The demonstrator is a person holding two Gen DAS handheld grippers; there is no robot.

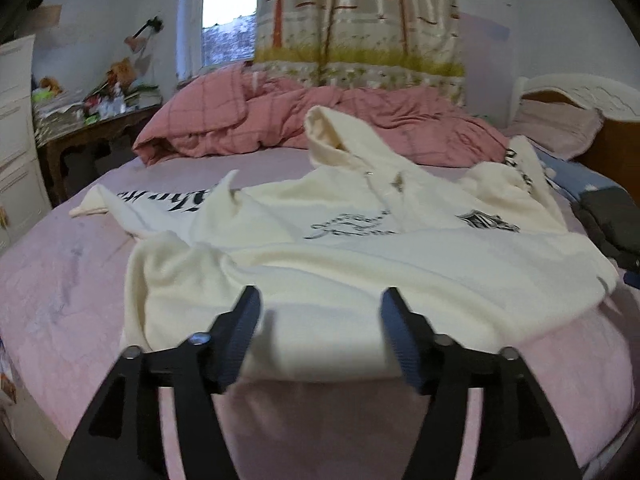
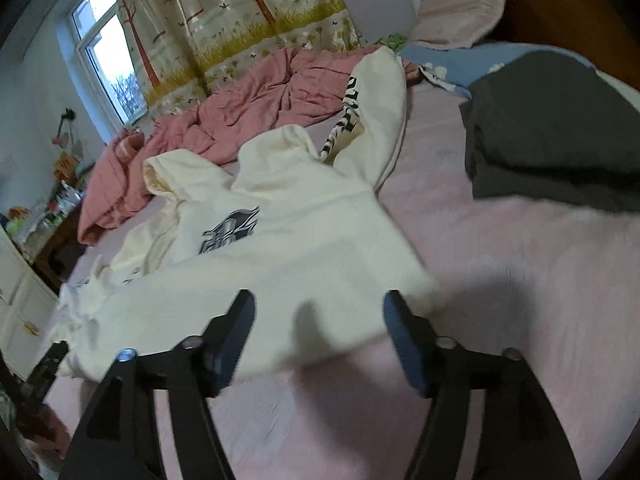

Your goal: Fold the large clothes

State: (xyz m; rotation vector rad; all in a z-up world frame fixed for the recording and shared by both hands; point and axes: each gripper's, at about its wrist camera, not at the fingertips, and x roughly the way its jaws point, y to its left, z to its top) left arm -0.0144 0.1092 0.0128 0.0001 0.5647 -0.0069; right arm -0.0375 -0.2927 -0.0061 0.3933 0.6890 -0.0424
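A cream hoodie (image 1: pixel 360 264) with black print lies spread face up on the pink bed sheet (image 1: pixel 60 280), hood toward the far side, sleeves out to both sides. My left gripper (image 1: pixel 320 312) hovers open just over the hoodie's near hem; nothing is clamped between its fingers. In the right wrist view the same hoodie (image 2: pixel 280 256) lies rumpled, one printed sleeve (image 2: pixel 372 120) stretching away. My right gripper (image 2: pixel 320 316) is open above the hem's right corner, with cloth under the gap but not pinched.
A crumpled pink quilt (image 1: pixel 280 120) is heaped at the far side of the bed. Dark grey folded clothing (image 2: pixel 556 132) and a blue item (image 2: pixel 460 64) lie at the right. A cluttered wooden side table (image 1: pixel 92 120) and white drawers (image 1: pixel 16 128) stand left.
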